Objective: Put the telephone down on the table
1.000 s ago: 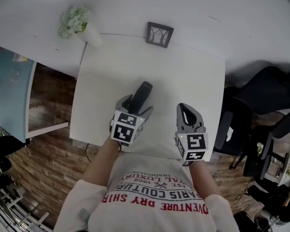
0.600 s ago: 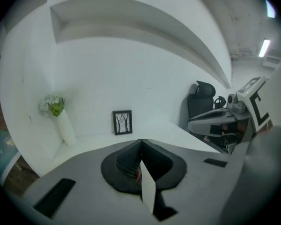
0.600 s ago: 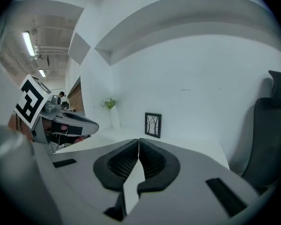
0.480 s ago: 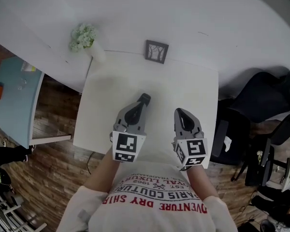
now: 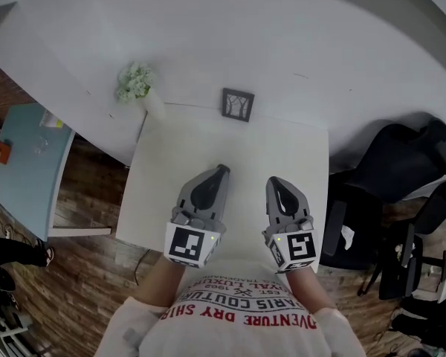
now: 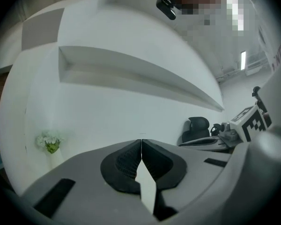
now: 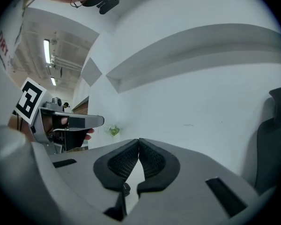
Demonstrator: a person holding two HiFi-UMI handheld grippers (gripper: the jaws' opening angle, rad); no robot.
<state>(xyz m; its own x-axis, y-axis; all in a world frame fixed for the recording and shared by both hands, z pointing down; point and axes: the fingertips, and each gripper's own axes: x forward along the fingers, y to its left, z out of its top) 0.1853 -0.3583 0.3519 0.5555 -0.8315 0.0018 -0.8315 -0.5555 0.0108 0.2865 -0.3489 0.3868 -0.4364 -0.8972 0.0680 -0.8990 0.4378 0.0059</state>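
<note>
Both tools hang low over the near edge of the white surface point(image 5: 178, 147), close to the person's shirt. The left tool point(image 5: 221, 171) points toward the far wall, and its own view point(image 6: 141, 142) shows the two dark ribbed pads pressed together at the tips with nothing between them. The right tool point(image 5: 271, 181) sits just to its right, roughly parallel. Its jaws point(image 7: 138, 140) are also closed tip to tip and hold nothing.

The telephone cannot be made out for certain in any view. The head view shows a dark tip at the far end of the left tool, but it cannot be told whether that is the telephone or the tool's own jaw ends.

At the far edge of the surface a small dark picture frame point(image 5: 238, 104) stands against the wall. A white vase of pale flowers point(image 5: 136, 82) stands at the far left corner. A black chair point(image 5: 401, 155) stands to the right of the surface.
</note>
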